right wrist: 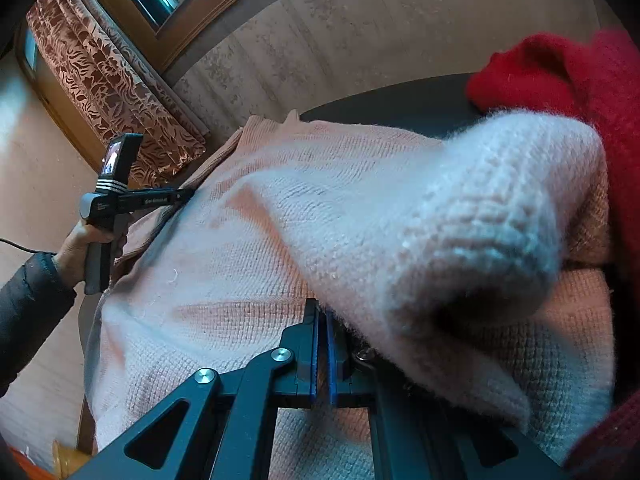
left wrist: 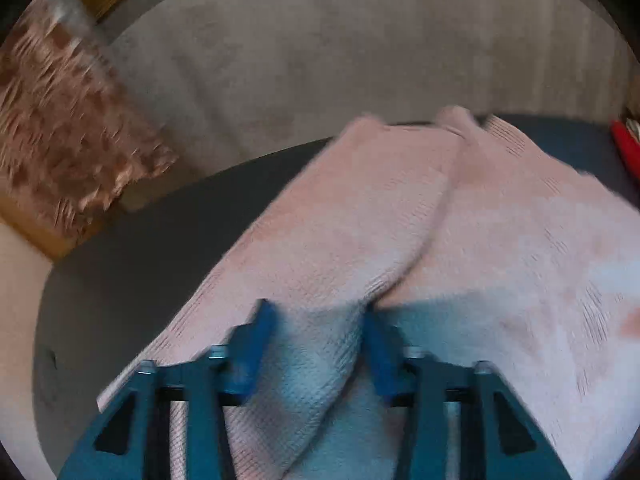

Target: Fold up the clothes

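Two grippers low over pink sweater [left wrist: 340, 216]: left gripper [left wrist: 318, 344] jaws released, right gripper [right wrist: 322, 354] clenching sleeve [right wrist: 440, 216].

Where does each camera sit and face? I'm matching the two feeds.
Left wrist: behind the left gripper, jaws open, looking over the pink sweater toward the wall.
Right wrist: behind the right gripper, jaws shut on a sleeve; the person's left hand shows.
Shared: the sweater, dark table.
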### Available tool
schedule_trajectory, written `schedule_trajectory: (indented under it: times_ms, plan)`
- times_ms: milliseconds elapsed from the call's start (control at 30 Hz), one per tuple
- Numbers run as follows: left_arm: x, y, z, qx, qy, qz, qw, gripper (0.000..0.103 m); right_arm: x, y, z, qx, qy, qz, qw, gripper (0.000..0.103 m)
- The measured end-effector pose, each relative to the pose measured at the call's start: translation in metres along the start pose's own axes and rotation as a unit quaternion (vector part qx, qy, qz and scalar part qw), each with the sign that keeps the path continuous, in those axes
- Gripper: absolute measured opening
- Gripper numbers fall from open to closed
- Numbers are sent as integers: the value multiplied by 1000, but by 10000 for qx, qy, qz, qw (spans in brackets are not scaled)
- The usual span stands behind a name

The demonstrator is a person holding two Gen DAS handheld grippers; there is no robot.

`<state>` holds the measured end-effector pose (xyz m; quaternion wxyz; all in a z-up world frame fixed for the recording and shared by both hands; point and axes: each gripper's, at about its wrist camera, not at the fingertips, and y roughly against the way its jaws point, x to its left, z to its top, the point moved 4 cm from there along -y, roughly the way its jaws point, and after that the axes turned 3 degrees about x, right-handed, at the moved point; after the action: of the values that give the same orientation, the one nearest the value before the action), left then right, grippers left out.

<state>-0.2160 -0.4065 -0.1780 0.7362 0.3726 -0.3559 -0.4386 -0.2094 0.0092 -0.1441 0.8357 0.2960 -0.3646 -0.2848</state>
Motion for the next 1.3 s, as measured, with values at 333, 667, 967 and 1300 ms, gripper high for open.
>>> schedule_trajectory:
  times_ms: [333,667,967,1300]
  plan:
    - [204,60,-76,-594,3413,-666,9357,11,4,0,-1,0,32,-70,10000,4]
    - [340,112,-236,-381,5382,178,8418,19,13,0,-3,16,254,-387,9989,4]
    - [211,127,-134,-910,2851,-529,9527,29,37,0,11,459,602,-871,9933,13]
    - [56,52,-17,-704,721,-1124,9885,29,96,-74,133,922,1401,-11,9858,33]
